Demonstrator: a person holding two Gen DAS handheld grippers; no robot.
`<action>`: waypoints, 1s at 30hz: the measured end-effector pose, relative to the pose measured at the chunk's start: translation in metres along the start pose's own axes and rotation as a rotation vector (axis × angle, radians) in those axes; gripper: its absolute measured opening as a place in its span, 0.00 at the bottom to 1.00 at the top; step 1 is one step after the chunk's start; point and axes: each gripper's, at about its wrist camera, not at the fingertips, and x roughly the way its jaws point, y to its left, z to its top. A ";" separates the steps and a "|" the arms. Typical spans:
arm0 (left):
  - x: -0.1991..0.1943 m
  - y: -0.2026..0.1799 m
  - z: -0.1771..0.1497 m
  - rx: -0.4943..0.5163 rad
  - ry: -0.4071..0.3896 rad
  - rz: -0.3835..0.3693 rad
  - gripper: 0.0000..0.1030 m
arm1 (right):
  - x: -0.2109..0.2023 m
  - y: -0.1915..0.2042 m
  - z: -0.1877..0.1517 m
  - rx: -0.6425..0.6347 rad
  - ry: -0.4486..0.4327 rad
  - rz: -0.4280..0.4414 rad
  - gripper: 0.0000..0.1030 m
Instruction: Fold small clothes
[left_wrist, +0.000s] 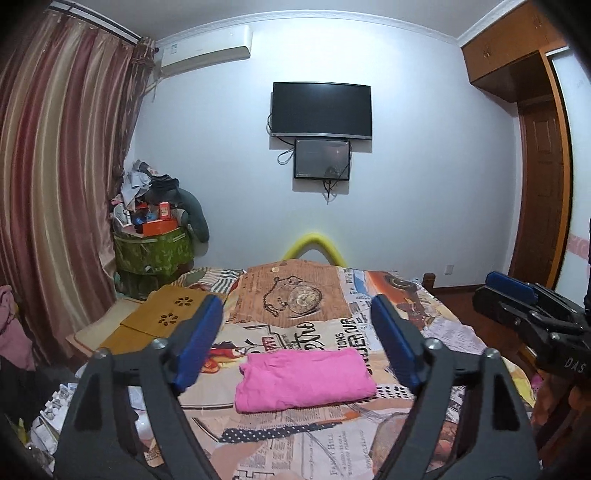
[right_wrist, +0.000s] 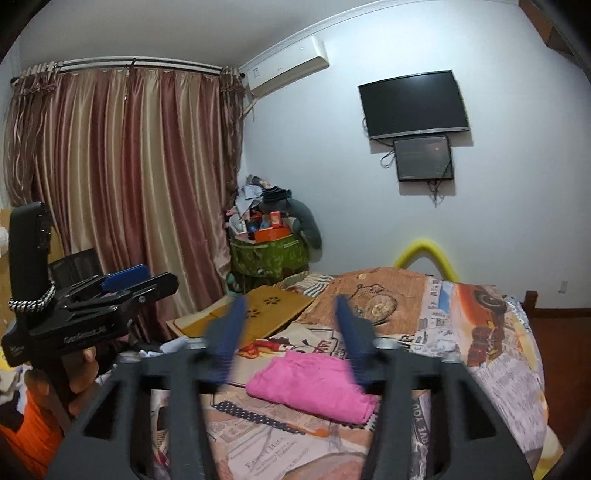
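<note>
- My left gripper (left_wrist: 297, 314) hangs above the bed (left_wrist: 436, 332), jaws spread wide apart with nothing between them.
- My right gripper (right_wrist: 291, 317) is also raised over the bed, its jaws apart and empty; its blue pads (right_wrist: 349, 332) look smeared with blur.
- The pink garment (left_wrist: 304, 380) lies folded into a neat rectangle on the patterned bedspread, in the middle of the bed and in front of both grippers.
- In the left wrist view the garment sits between my two blue pads (left_wrist: 197, 343) but lower down, not touching them.
- In the right wrist view the pink garment (right_wrist: 314, 386) lies under and just beyond my right-hand pad; I cannot tell whether they touch.
- The right gripper (left_wrist: 517, 295) shows at the right edge of the left view, well apart from the garment.
- The left gripper (right_wrist: 125, 282) shows at the left of the right view, held off the side of the bed.
- A flat yellow board (left_wrist: 162, 317) with flower-shaped cutouts lies at the far left corner of the bed.
- A television (left_wrist: 320, 109) hangs on the wall with a smaller screen (left_wrist: 321, 159) just below it.
- Striped curtains (right_wrist: 129, 184) cover the window, and a heaped green bin (right_wrist: 267, 254) stands in the corner beside them.
</note>
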 end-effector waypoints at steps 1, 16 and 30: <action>-0.003 -0.001 -0.001 0.000 -0.002 -0.002 0.89 | -0.002 0.001 0.000 -0.009 -0.005 -0.012 0.65; -0.015 -0.003 -0.004 -0.017 -0.026 0.017 1.00 | -0.019 0.006 0.001 -0.029 -0.040 -0.088 0.99; -0.019 -0.006 -0.007 -0.012 -0.029 0.007 1.00 | -0.023 0.007 -0.005 -0.031 -0.032 -0.094 0.99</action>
